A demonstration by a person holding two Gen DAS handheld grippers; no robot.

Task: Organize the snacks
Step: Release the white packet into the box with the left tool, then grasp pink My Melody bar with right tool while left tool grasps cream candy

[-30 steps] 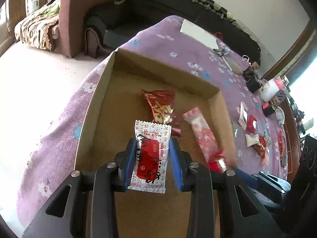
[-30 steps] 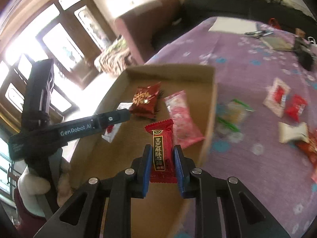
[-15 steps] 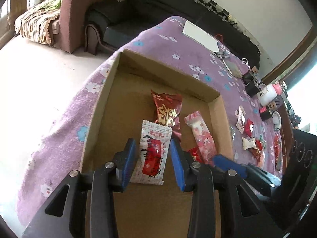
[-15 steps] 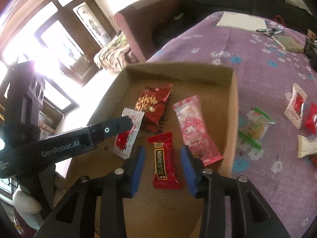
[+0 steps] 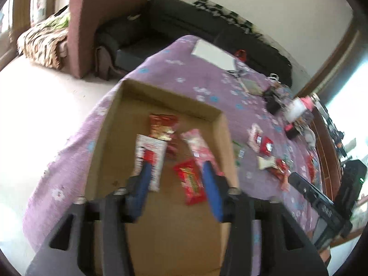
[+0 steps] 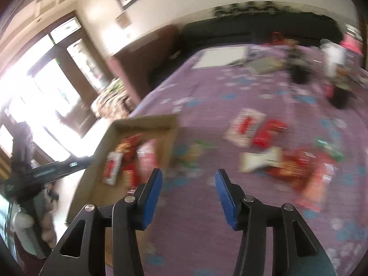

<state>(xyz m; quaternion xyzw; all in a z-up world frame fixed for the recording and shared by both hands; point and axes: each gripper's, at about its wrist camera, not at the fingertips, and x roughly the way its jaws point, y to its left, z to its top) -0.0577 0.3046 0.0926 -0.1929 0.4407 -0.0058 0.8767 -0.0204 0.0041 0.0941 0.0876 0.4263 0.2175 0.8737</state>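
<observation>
A shallow cardboard box (image 5: 110, 135) lies on the purple flowered table. In it lie a white-and-red packet (image 5: 150, 158), a red-gold bag (image 5: 162, 127), a pink packet (image 5: 199, 148) and a red bar (image 5: 192, 184). My left gripper (image 5: 177, 179) is open and empty above the box. My right gripper (image 6: 188, 185) is open and empty over the cloth, right of the box (image 6: 171, 133). Loose snacks lie ahead of it: a white-red packet (image 6: 245, 127), a red packet (image 6: 266, 132), a white one (image 6: 260, 161) and a red heap (image 6: 303, 170).
A white sheet (image 5: 212, 54), dark small items (image 5: 273, 104) and a white bottle with pink cap (image 5: 299, 108) sit at the table's far end. A black sofa (image 5: 184, 23) and a maroon armchair (image 5: 92, 23) stand beyond. The right handle (image 5: 319, 202) shows at the right.
Both grippers opened and let go of their packets, which now lie in the box. The right gripper swung right, out over the cloth toward the loose snacks. The left pulled back and up.
</observation>
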